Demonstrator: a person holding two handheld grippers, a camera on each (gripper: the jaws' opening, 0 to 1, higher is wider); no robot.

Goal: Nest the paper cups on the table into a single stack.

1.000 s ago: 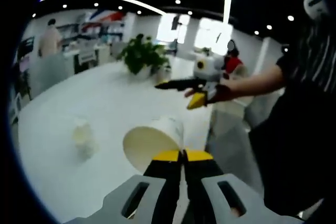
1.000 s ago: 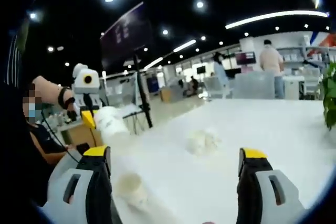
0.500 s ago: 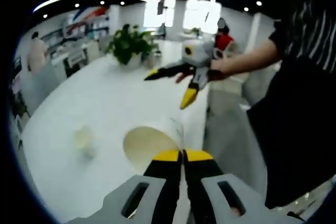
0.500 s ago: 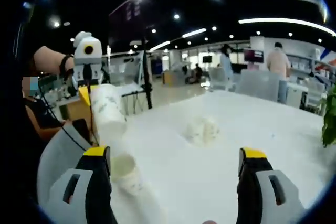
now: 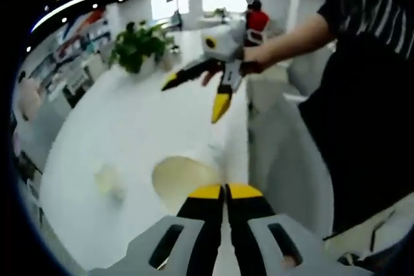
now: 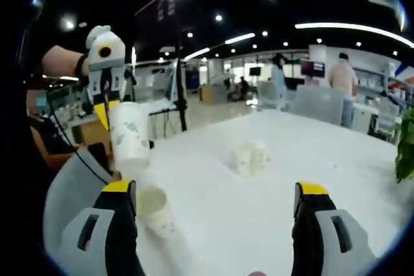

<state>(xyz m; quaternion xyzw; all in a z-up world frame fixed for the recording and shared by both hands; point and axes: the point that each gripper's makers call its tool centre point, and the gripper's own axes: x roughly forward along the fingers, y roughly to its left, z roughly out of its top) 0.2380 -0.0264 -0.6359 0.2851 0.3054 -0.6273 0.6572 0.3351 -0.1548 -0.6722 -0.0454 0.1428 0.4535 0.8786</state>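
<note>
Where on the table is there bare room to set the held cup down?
Open tabletop lies between the crumpled cup and the plant. It is crowded at the near corner, where the left claw holds its cup above the standing cup.

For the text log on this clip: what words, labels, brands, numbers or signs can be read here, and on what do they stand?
None can be read.
Held paper cup: greenish print on its side, too blurred to read.
Paper cup standing on the table: faint marks, too blurred to read.
Dark hanging screen in the right gripper view: faint markings, too small to read.
Far wall in the left gripper view: coloured panels, too blurred to read.
</note>
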